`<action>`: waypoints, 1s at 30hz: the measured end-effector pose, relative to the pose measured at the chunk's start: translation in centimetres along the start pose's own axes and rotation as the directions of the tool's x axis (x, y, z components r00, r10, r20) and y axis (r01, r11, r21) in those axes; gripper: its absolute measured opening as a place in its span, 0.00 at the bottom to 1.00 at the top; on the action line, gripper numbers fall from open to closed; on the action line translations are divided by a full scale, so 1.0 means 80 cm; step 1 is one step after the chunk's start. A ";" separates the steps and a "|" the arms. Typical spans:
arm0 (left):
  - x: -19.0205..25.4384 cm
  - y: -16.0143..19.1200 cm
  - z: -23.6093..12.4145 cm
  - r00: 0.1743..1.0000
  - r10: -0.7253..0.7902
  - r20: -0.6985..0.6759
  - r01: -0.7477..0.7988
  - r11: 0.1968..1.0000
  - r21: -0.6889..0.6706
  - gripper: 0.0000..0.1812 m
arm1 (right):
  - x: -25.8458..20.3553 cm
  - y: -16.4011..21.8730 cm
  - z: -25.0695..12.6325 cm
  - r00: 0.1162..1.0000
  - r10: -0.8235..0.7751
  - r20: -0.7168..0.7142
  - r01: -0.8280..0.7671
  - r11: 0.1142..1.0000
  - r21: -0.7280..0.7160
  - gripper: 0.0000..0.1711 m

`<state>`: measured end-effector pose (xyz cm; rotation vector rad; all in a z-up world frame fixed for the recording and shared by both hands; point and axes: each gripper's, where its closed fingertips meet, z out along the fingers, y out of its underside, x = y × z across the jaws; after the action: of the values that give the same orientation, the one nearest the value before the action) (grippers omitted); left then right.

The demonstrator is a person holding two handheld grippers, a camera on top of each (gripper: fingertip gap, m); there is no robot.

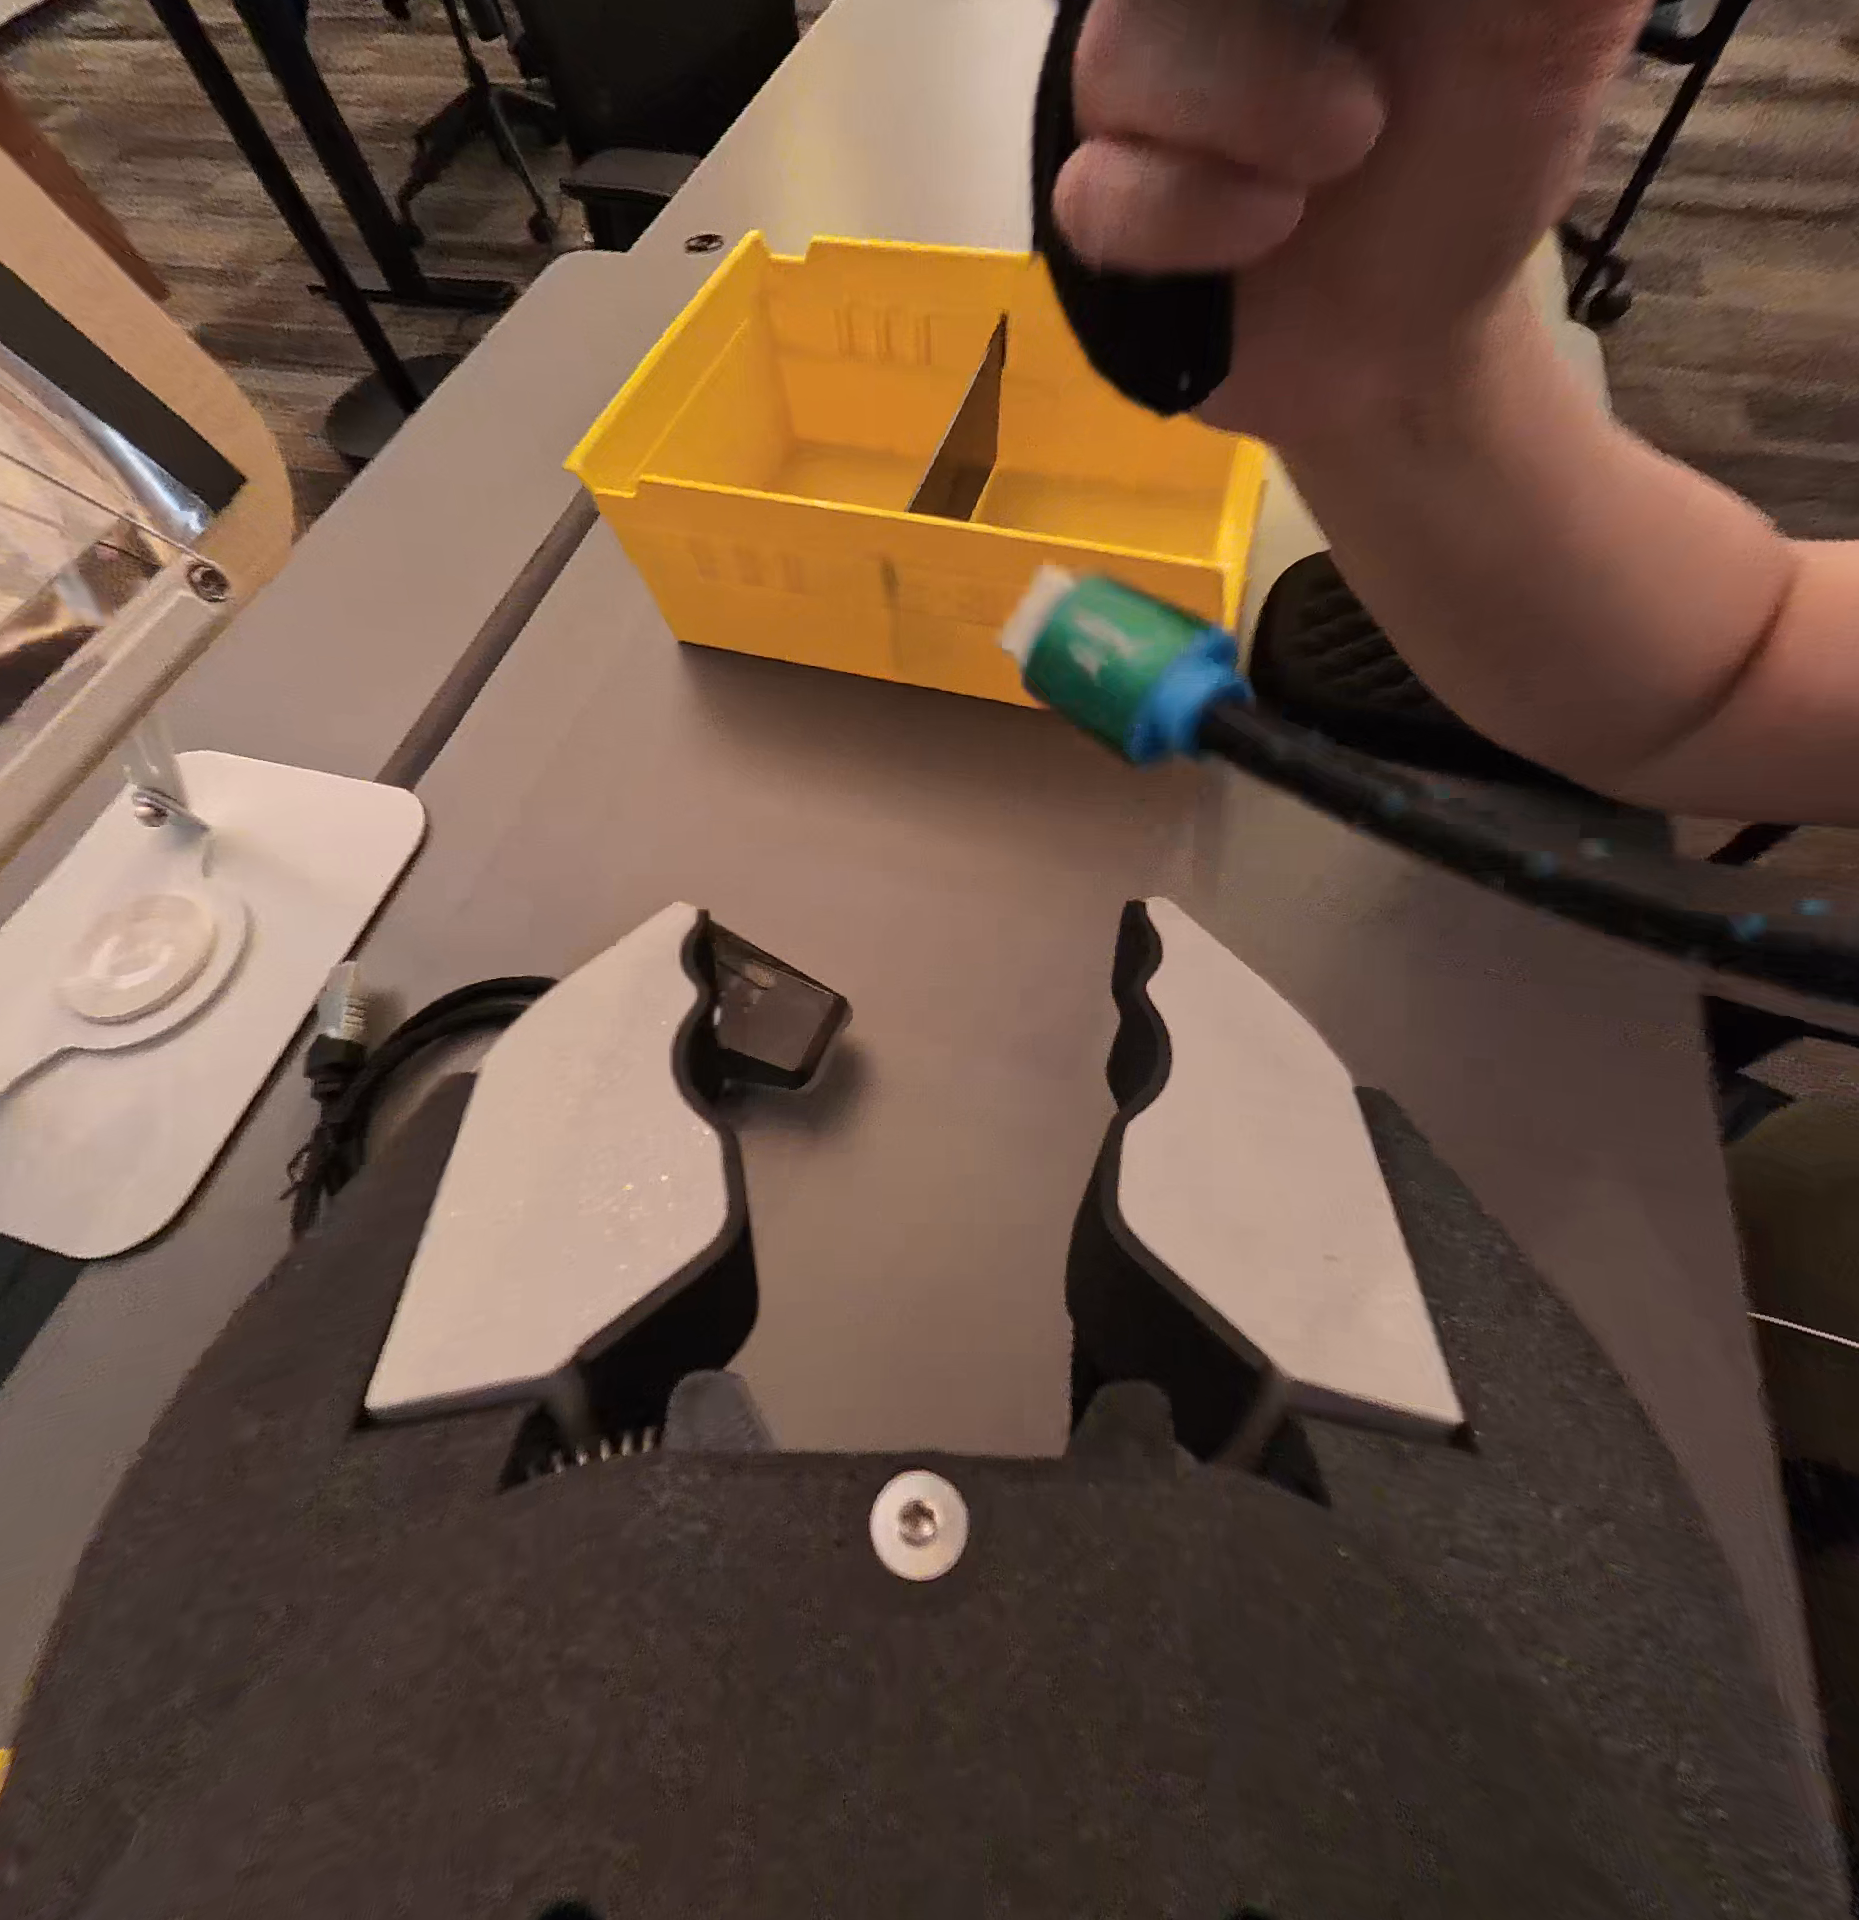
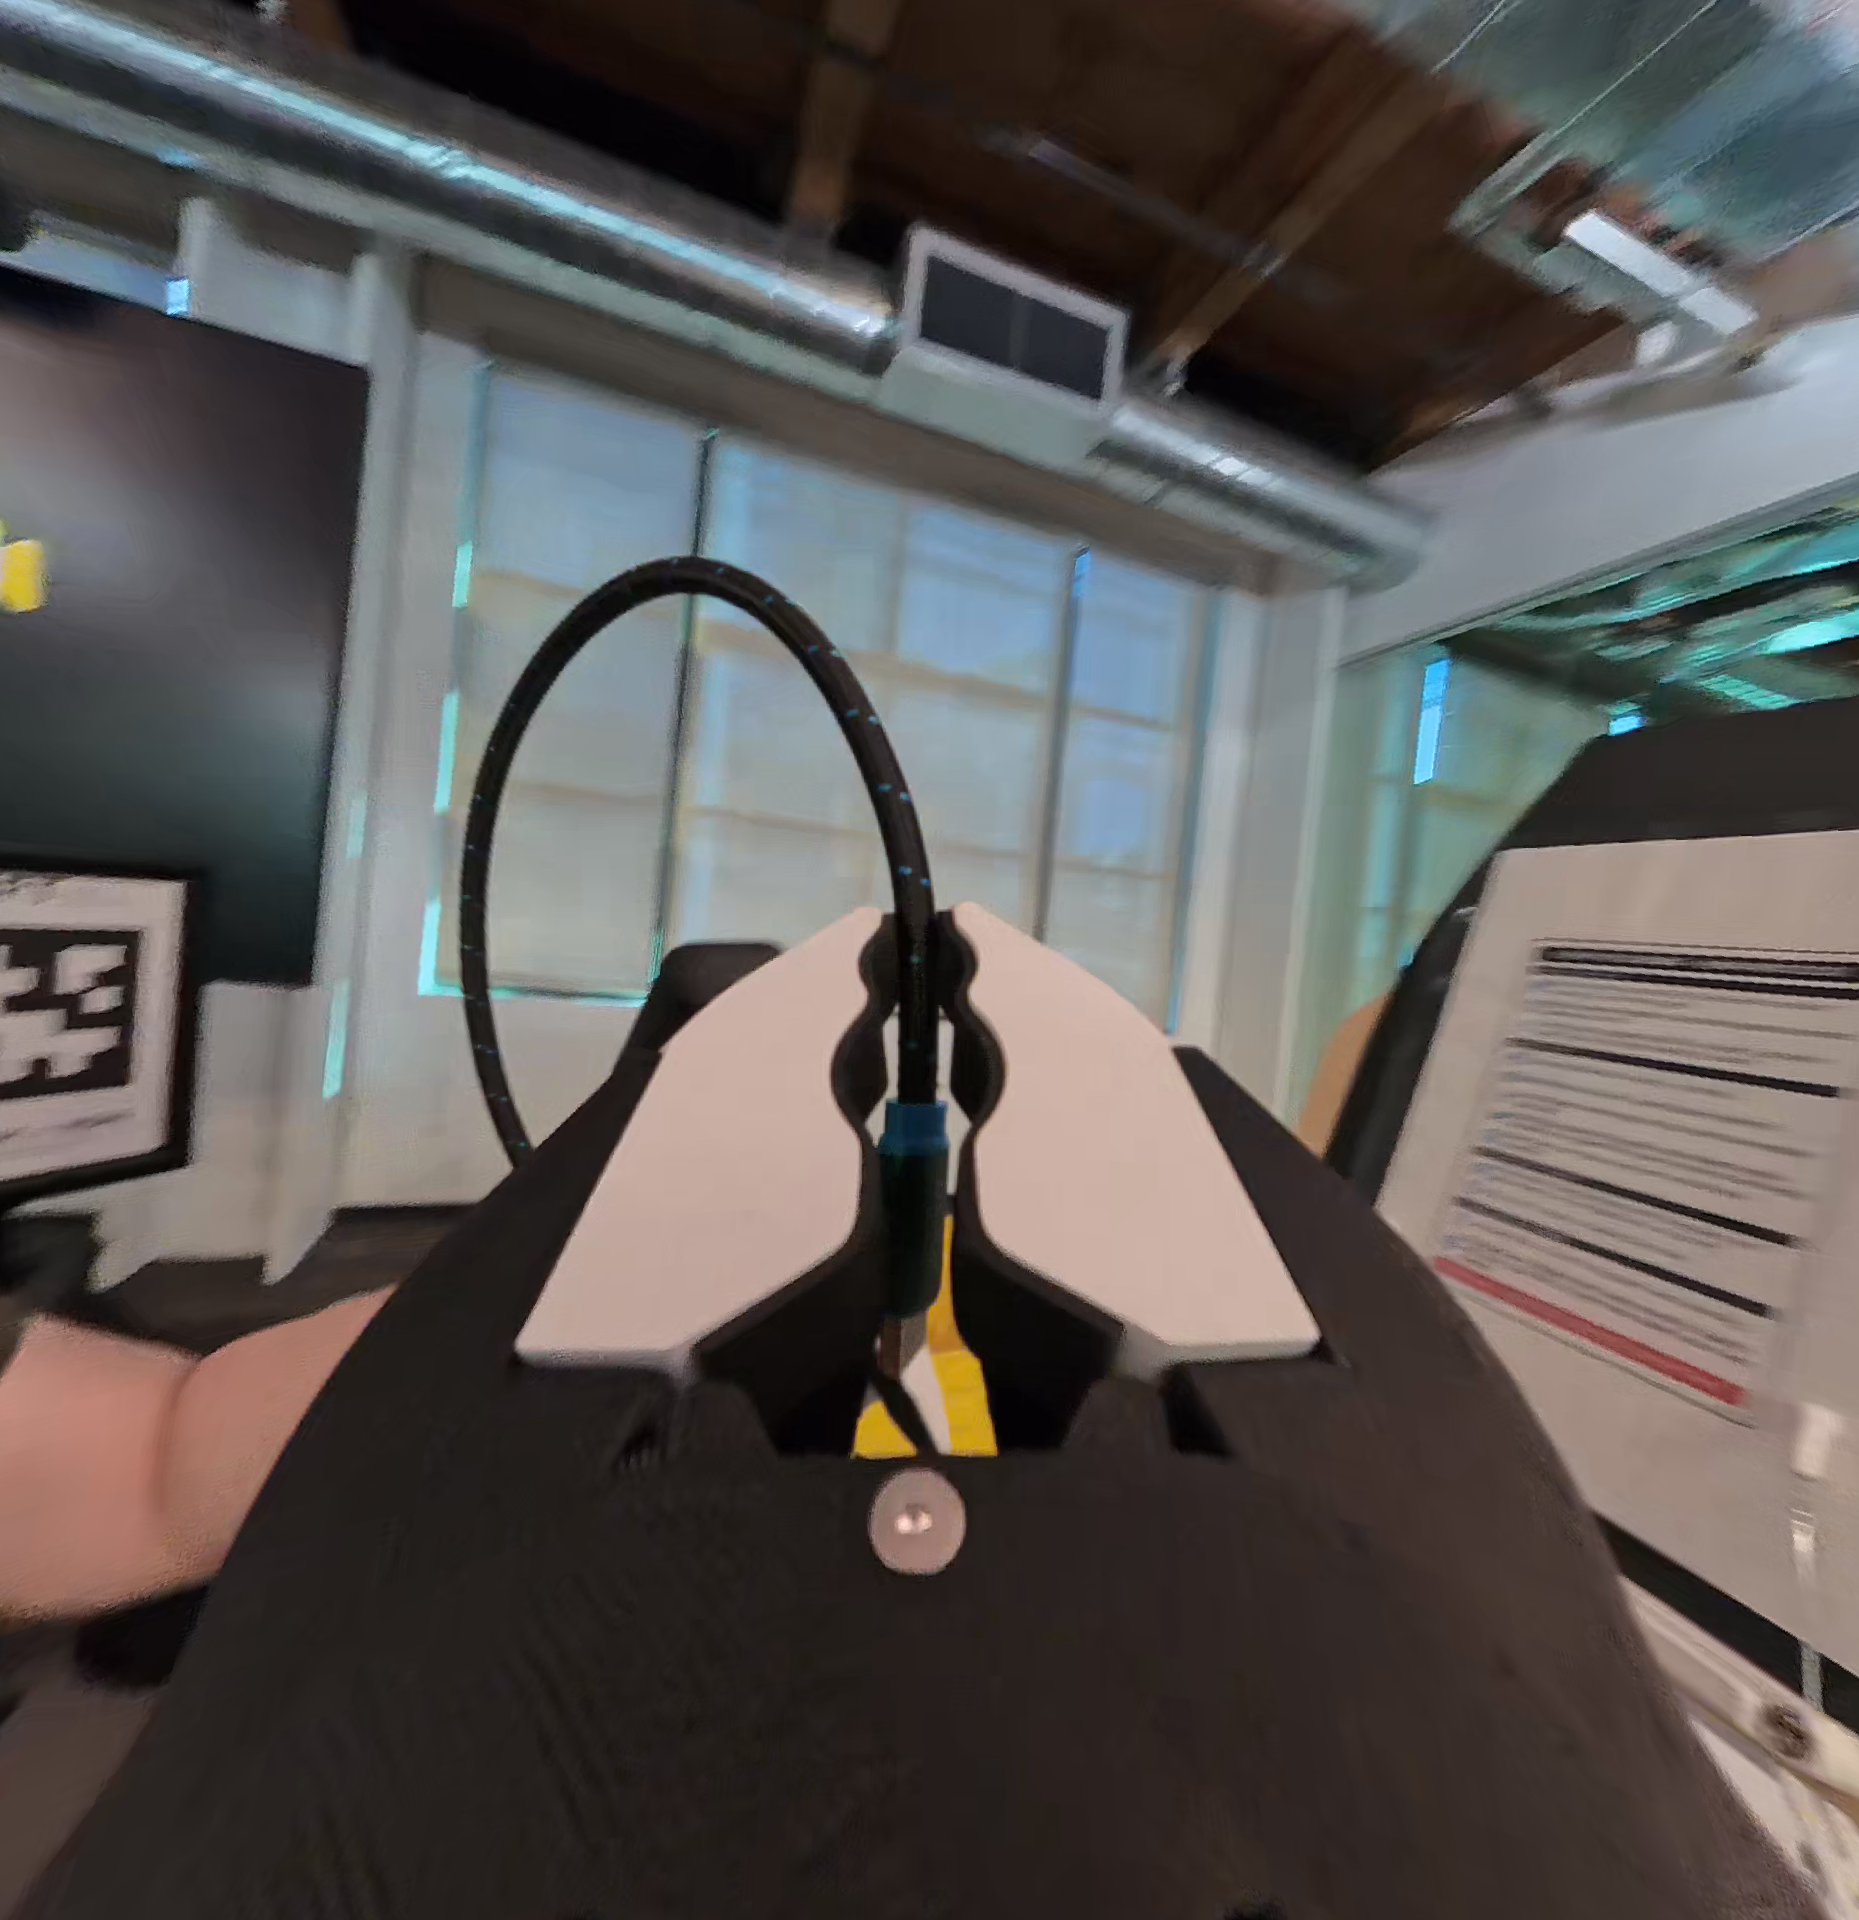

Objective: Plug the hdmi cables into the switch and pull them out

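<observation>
Now the right gripper (image 2: 917, 935) is clamping its jaws on the braided HDMI cable (image 2: 696, 582), with the green plug (image 2: 909, 1216) sitting between the fingers and pointing back to the camera. The left gripper (image 1: 909, 935) is standing wide apart and empty, beside a small black switch (image 1: 774, 1013) on the grey table (image 1: 1008, 831). I judge the plugging step is not yet done: next, the plug needs turning toward the switch port. Behind are a yellow bin (image 1: 904, 468), windows (image 2: 800, 727) and ceiling ducts (image 2: 489, 208).
</observation>
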<state>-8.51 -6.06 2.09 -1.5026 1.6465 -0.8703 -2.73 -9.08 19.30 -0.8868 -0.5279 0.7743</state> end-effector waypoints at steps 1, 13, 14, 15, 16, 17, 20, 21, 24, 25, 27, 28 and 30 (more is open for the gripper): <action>-0.002 -0.001 0.005 1.000 0.013 0.019 -0.013 1.000 0.008 0.42 | 0.006 -0.005 -0.002 0.999 -0.014 -0.046 0.015 1.000 0.020 0.04; 0.000 -0.075 -0.019 0.983 -0.182 0.016 0.158 0.888 0.432 0.39 | 0.028 -0.011 -0.015 0.954 -0.138 -0.267 0.158 0.986 0.056 0.04; -0.003 -0.074 -0.020 0.974 -0.225 0.008 0.199 0.877 0.437 0.37 | 0.028 -0.012 -0.016 0.948 -0.156 -0.278 0.177 0.983 0.055 0.04; -0.005 -0.076 -0.023 0.964 -0.267 -0.013 0.243 0.859 0.451 0.35 | 0.027 -0.013 -0.016 0.944 -0.169 -0.282 0.191 0.980 0.052 0.04; -0.006 -0.078 -0.026 0.954 -0.296 -0.043 0.280 0.836 0.472 0.34 | 0.026 -0.012 -0.015 0.943 -0.178 -0.280 0.198 0.979 0.044 0.04; -0.005 -0.081 -0.029 0.949 -0.308 -0.076 0.304 0.816 0.492 0.34 | 0.026 -0.010 -0.014 0.942 -0.185 -0.281 0.203 0.979 0.033 0.04; -0.006 -0.078 -0.028 0.948 -0.311 -0.065 0.303 0.822 0.483 0.34 | 0.022 -0.005 -0.011 0.936 -0.212 -0.281 0.228 0.973 0.023 0.04; -0.011 -0.076 -0.028 0.946 -0.323 -0.029 0.296 0.823 0.485 0.32 | 0.020 -0.004 -0.010 0.934 -0.222 -0.280 0.237 0.971 0.017 0.04; -0.026 -0.074 -0.040 0.924 -0.383 -0.005 0.327 0.783 0.528 0.12 | 0.016 -0.003 -0.008 0.922 -0.264 -0.285 0.276 0.961 0.004 0.04; -0.030 -0.073 -0.044 0.920 -0.392 -0.011 0.338 0.779 0.527 0.06 | 0.015 -0.003 -0.008 0.919 -0.274 -0.285 0.286 0.958 -0.001 0.04; -0.038 -0.069 -0.050 0.922 -0.386 0.005 0.330 0.795 0.509 0.03 | 0.011 -0.001 -0.005 0.917 -0.291 -0.272 0.298 0.955 -0.015 0.04; -0.043 -0.068 -0.056 0.926 -0.378 0.018 0.317 0.801 0.508 0.03 | 0.009 0.002 -0.003 0.920 -0.295 -0.258 0.299 0.954 -0.027 0.04; -0.051 -0.071 -0.072 0.932 -0.360 0.040 0.288 0.803 0.522 0.03 | 0.008 0.011 0.003 0.933 -0.285 -0.222 0.278 0.959 -0.063 0.04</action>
<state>-10.46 -2.45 10.20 -1.4352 0.9550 -1.2449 -2.84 -8.13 18.70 -0.8922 -0.4503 0.3968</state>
